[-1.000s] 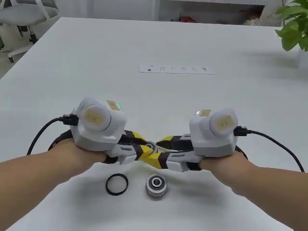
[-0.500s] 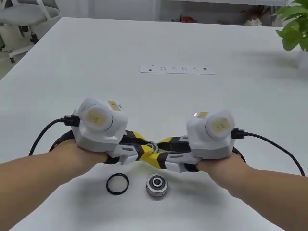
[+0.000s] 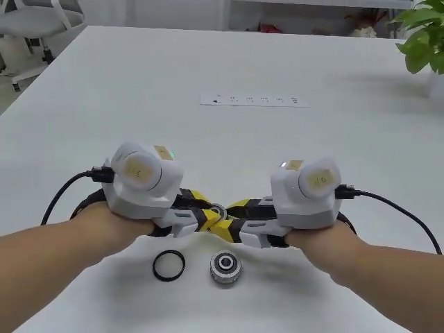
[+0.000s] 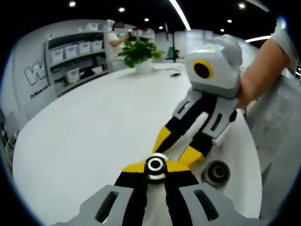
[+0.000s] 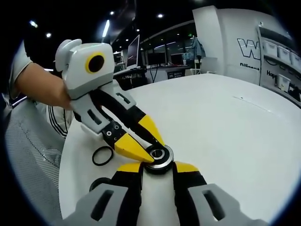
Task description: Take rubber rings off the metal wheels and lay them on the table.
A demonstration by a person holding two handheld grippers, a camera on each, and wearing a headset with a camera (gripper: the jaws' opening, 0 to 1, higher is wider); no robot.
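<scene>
two handheld grippers meet tip to tip over a white table (image 3: 229,62), seen from above in the head view. the left gripper (image 4: 156,167) has its yellow-tipped fingers (image 4: 133,168) pressed in on a small metal wheel (image 4: 156,164), held off the table between them. the right gripper (image 5: 157,166) faces it from the other side, and its fingers (image 5: 187,167) sit against either side of the same wheel's dark rim, pinching it too. the two sets of fingertips touch or nearly touch around the wheel. on the table, on the person's side of the fingers, lies a loose black ring (image 3: 168,265), near the left gripper's fingers. just beside the ring, nearly under the fingertips, rests a second wheel (image 3: 225,267) with a bare silver rim.
</scene>
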